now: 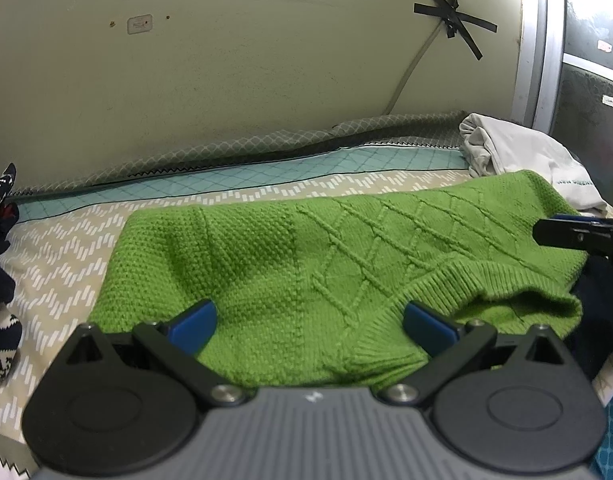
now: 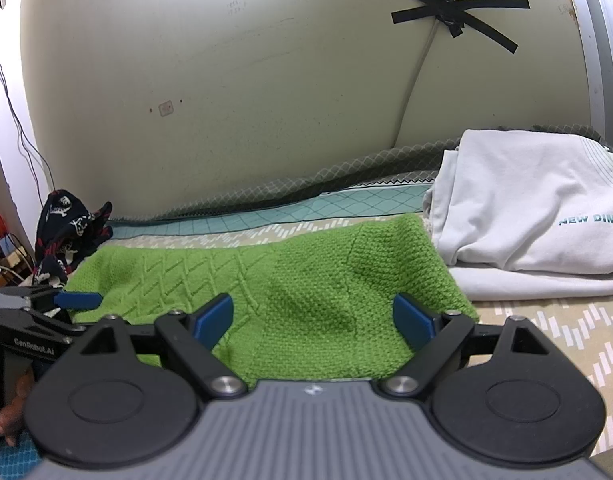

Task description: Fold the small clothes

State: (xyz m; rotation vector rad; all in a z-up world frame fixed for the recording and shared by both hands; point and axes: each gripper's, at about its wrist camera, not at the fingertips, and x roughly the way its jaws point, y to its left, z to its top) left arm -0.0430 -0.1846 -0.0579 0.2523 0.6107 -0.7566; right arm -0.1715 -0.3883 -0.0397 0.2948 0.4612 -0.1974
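Folding looks to be at its start: the green sweater [image 1: 290, 264] lies spread on the bed [image 1: 58, 256], patterned cover beneath it, with its ribbed hem nearest the cameras and slightly rucked up on the side toward the right gripper. Beyond its far corner sits a pile of white clothes [image 2: 530, 208], touching or just beside the knit, and a dark patterned garment [image 2: 66, 228] lies bunched at the opposite end.

Both tools hang over the near edge of the sweater. The left gripper [image 1: 308, 322] has its jaws spread wide with only knit below them, nothing pinched. The right gripper [image 2: 312, 320] is likewise released, jaws wide apart above the plain-stitch section.

Next, I judge, each pair of jaws needs to drop onto the near hem, one toward each corner, and close through both layers before lifting. The loose, thick knit may bunch, so a shallow bite risks catching only the top layer.
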